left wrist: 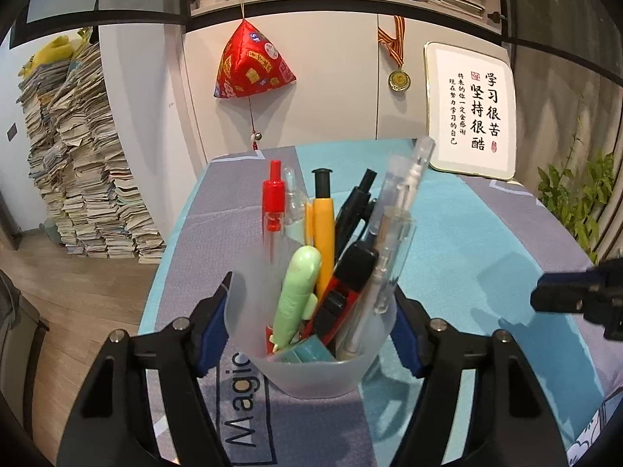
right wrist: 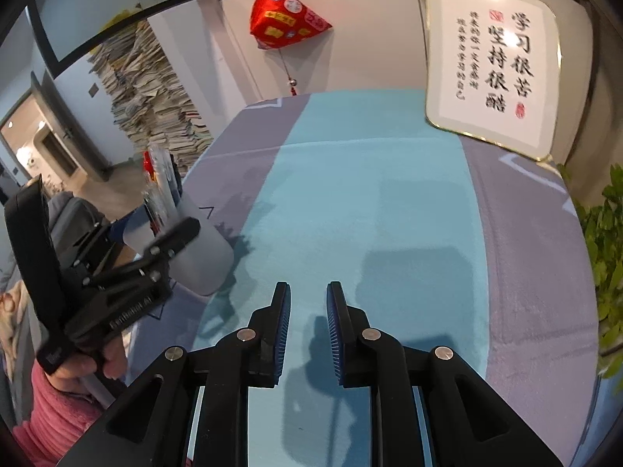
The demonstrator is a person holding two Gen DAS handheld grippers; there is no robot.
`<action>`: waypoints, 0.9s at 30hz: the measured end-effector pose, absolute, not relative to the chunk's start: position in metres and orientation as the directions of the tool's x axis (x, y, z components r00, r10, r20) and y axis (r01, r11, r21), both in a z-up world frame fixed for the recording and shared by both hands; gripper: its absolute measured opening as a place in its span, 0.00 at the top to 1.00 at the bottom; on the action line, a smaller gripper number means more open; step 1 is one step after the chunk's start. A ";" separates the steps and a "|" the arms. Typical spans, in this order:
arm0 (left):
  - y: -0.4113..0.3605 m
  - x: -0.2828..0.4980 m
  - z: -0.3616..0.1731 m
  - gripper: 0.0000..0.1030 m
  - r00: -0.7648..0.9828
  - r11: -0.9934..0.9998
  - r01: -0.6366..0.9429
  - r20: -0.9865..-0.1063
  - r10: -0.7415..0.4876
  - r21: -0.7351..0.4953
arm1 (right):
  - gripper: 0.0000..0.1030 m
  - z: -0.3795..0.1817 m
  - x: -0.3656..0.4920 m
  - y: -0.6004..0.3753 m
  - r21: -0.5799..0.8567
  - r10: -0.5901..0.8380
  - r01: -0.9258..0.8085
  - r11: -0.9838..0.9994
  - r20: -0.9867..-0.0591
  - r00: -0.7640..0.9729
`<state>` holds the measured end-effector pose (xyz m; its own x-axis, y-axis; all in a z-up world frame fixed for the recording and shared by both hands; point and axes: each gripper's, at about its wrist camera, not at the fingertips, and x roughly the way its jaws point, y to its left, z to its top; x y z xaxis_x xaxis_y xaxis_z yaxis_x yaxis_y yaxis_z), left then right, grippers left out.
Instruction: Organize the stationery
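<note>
Clamping the frosted pen cup (left wrist: 307, 354) between its blue pads, the left gripper (left wrist: 311, 311) holds it upright on the tablecloth (right wrist: 389, 194); the right gripper (right wrist: 308, 311), well apart from the cup, stands slightly parted with nothing between its jaws.
</note>
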<state>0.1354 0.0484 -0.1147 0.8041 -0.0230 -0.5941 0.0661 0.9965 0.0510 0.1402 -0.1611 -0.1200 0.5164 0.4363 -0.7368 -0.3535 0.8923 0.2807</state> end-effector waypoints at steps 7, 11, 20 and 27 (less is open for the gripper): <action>0.041 0.135 -0.114 0.34 0.808 0.996 0.057 -0.590 -0.005 0.070 | 0.82 -0.127 0.137 -0.167 0.293 0.444 -0.351 0.889 -0.737 0.510; 0.035 0.137 -0.109 0.34 0.818 0.997 0.052 -0.576 -0.005 0.064 | 0.82 -0.130 0.135 -0.172 0.277 0.433 -0.353 0.894 -0.737 0.519; -0.009 0.168 -0.088 0.34 0.829 0.990 0.111 -0.557 -0.044 0.086 | 0.82 -0.134 0.144 -0.196 0.254 0.372 -0.280 0.926 -0.750 0.547; -0.052 0.207 -0.089 0.34 0.816 0.983 0.177 -0.567 -0.116 0.054 | 0.82 -0.137 0.152 -0.216 0.161 0.251 -0.201 0.966 -0.764 0.594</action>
